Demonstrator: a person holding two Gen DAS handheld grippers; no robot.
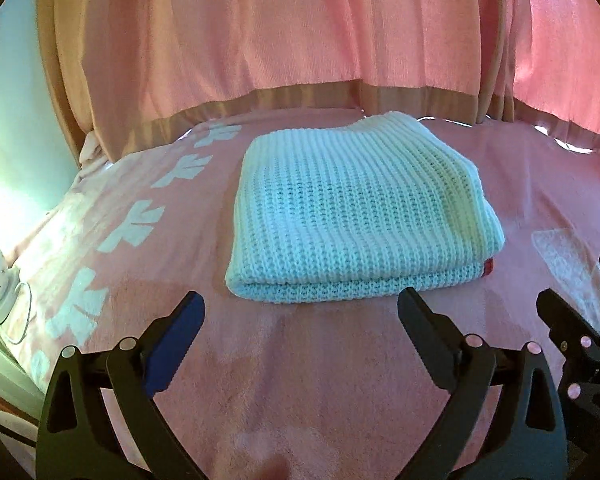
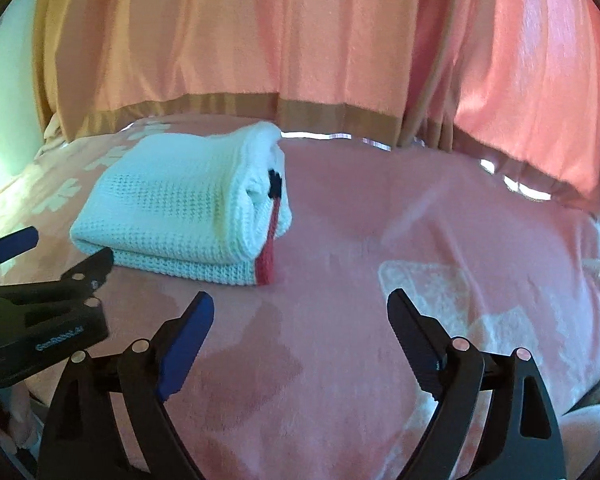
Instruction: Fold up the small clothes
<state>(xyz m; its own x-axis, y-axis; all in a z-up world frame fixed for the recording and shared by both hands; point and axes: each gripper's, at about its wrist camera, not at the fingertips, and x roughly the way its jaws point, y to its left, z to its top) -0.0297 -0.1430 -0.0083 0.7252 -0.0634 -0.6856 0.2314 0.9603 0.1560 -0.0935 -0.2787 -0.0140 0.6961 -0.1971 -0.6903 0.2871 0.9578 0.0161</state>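
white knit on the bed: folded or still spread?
Folded. The white knit garment lies in stacked layers on the pink blanket, doubled edge facing the camera.

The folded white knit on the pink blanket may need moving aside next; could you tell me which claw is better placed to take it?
Probably the left claw: the white knit lies straight ahead of its open jaws. From the right claw, also open and empty, it lies off to the left.

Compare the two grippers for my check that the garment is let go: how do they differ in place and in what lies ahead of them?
The left gripper faces the folded white knit squarely; the right gripper sits off to the knit's right, facing mostly bare pink blanket. The right gripper's view shows the knit's red trim at full length; the left's shows only a sliver. Both stand open, empty, clear of the knit.
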